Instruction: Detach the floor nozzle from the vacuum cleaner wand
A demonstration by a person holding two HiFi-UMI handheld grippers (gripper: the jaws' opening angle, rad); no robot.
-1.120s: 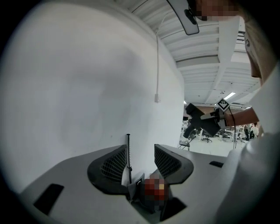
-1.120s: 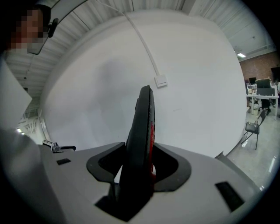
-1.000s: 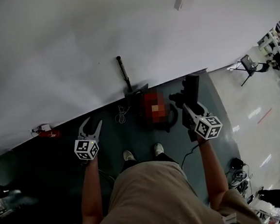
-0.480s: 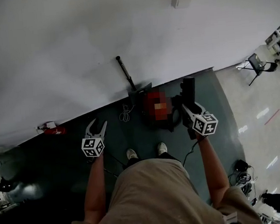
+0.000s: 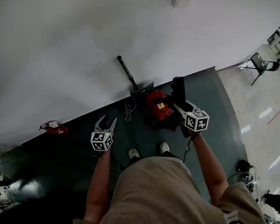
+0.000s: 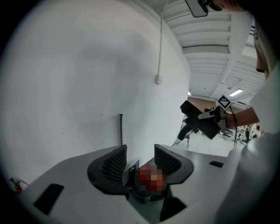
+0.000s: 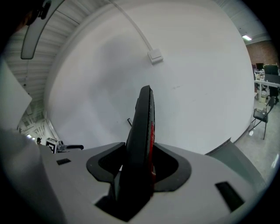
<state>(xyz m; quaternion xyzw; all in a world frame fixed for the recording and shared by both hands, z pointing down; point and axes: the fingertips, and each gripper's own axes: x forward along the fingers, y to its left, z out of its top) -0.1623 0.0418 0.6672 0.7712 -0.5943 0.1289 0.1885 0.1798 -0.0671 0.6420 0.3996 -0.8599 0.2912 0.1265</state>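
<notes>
The right claw (image 7: 139, 159) is clamped on the black floor nozzle (image 7: 142, 124). The nozzle stands edge-on between the jaws and rises above them, with a red strip down one side. In the head view it is held just right of the red vacuum cleaner (image 5: 158, 105), above the dark floor (image 5: 61, 157). The left claw (image 6: 140, 153) stands wide with nothing gripped, well left of the nozzle. The wand (image 5: 126, 72) leans on the white wall (image 5: 76, 51) behind the cleaner, apart from the nozzle.
</notes>
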